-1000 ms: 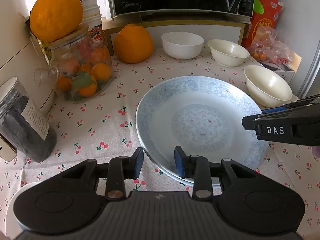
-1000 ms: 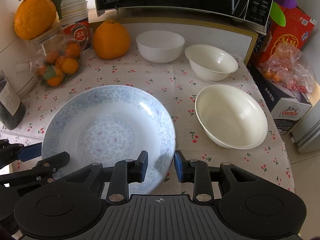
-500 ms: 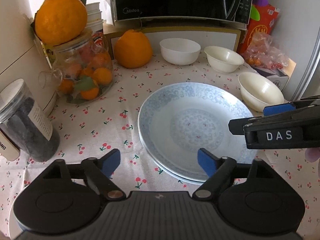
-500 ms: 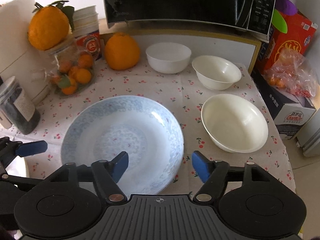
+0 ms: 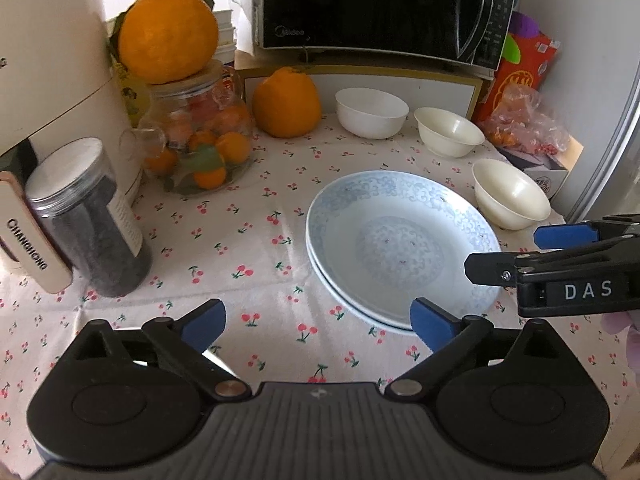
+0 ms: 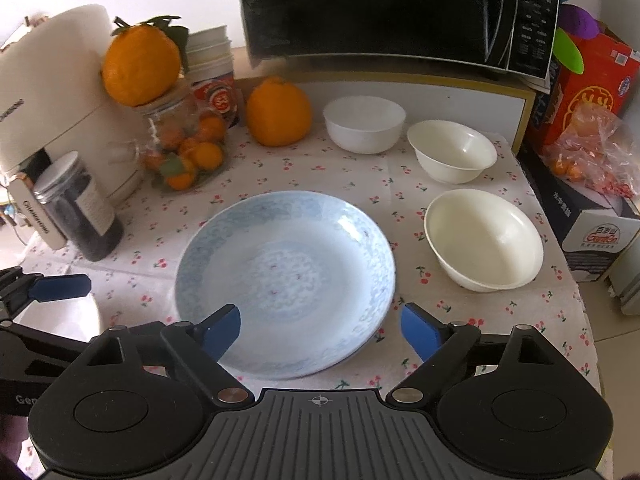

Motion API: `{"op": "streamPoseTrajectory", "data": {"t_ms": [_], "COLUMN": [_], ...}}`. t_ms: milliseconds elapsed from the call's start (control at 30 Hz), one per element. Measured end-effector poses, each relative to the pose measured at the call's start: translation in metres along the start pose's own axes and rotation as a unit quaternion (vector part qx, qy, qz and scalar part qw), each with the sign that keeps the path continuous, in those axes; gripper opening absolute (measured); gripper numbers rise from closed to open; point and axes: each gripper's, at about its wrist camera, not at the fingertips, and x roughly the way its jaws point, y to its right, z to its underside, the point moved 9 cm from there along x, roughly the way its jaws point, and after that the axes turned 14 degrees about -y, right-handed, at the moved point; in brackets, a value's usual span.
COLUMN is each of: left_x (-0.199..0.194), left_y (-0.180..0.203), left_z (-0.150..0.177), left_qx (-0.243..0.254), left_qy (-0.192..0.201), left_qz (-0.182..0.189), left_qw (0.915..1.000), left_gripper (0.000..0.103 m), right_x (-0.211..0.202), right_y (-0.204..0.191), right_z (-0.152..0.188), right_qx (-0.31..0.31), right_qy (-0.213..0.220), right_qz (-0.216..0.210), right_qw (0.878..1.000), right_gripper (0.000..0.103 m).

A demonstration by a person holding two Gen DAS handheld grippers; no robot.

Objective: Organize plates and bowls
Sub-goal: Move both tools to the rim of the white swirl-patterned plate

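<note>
Two blue-patterned plates lie stacked on the cherry-print tablecloth, and the top plate fills the middle of the right wrist view. My left gripper hovers at the stack's near left rim. Its jaws are opening, and the pads touch nothing. My right gripper hangs over the near rim, jaws opening too, with the pads clear of the plate. Behind stand a white bowl, a cream bowl and a larger cream bowl.
A microwave stands on a shelf at the back. At the left are a glass jar of small oranges, two big oranges, a dark jar and a white appliance. A red box and the table's edge lie to the right.
Both grippers' jaws have spread wide from a narrow stand at the plate's rim. Both have drawn back and up, so more of the table shows.
</note>
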Motion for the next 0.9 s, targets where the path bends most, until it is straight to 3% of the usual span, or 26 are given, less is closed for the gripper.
{"op": "streamPoseTrajectory", "data": {"t_ms": [633,900], "left_x": [-0.028,-0.032], "left_y": [-0.036,-0.055], "left_z": [0.024,0.037], "left_qx": [-0.009,0.012], "left_qy": [-0.001,-0.007], "left_qz": [-0.008,-0.017], "left_qw": [0.9999,0.9998], "left_gripper": [0.102,0.102], "right_x": [-0.022,-0.017], "right_y": [-0.028,-0.048], "right_z": [0.019,0.025], "right_qx": [0.005,0.025], "right_qy": [0.007,0.02], "right_qz": [-0.045,-0.094], "right_qw": [0.999,0.995], "right_gripper": [0.093,0.093]}}
